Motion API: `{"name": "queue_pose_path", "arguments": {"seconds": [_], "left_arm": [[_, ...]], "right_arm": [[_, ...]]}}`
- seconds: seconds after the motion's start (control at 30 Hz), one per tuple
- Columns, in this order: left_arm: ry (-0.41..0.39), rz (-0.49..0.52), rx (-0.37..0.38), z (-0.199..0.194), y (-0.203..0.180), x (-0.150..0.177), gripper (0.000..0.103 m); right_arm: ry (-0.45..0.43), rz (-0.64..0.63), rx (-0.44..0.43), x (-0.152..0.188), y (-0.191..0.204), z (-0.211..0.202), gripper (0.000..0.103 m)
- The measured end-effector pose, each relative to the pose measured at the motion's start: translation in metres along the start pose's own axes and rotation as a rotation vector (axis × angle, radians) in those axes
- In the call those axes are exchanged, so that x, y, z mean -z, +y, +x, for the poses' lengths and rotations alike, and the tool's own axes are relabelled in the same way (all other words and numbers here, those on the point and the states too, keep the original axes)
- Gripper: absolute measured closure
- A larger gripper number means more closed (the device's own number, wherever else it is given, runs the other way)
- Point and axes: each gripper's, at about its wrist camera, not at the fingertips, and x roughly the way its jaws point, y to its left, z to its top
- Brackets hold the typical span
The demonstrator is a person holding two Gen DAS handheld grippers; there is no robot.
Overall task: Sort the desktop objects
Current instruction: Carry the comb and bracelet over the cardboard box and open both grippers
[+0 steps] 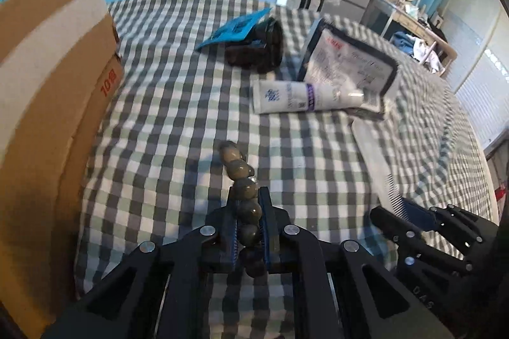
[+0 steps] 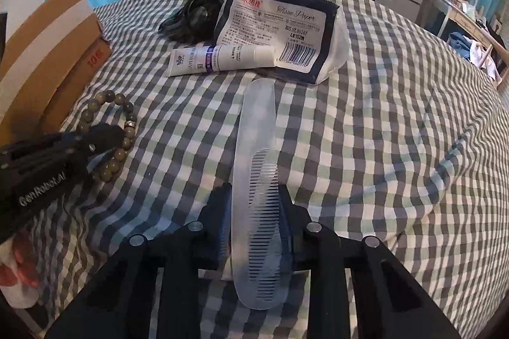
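The left tool (image 1: pixel 249 211) is clenched on a bead bracelet (image 1: pixel 243 180), the olive-grey beads running between its blue pads and sticking out toward 12 o'clock over the checked cloth (image 1: pixel 165 103) of the table. The right tool (image 2: pixel 254 211) grips a translucent comb (image 2: pixel 256 154) near its toothed end, the plain handle pointing to 12 o'clock.

Seen from the right wrist, beyond the comb's tip lies a white tube (image 2: pixel 219 57) on its side, touching a tissue paper pack (image 2: pixel 276 30) at 1 o'clock. A dark glossy object (image 2: pixel 194 16) sits at 11 o'clock, just beside the pack; what it is cannot be told. In the left wrist view a blue packet (image 1: pixel 235 28) leans on it. A cardboard box (image 1: pixel 47 90) stands at 9 o'clock, at the cloth's edge.
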Motion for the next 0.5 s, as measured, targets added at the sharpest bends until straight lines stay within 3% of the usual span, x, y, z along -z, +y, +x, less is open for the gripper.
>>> {"name": "queue_pose_path", "arguments": {"seconds": [0.5], "left_arm": [[-0.105, 0.010, 0.039, -0.082, -0.005, -0.012, 0.092]], "right_arm": [[-0.135, 0.068, -0.051, -0.003, 0.012, -0.082, 0.077]]}}
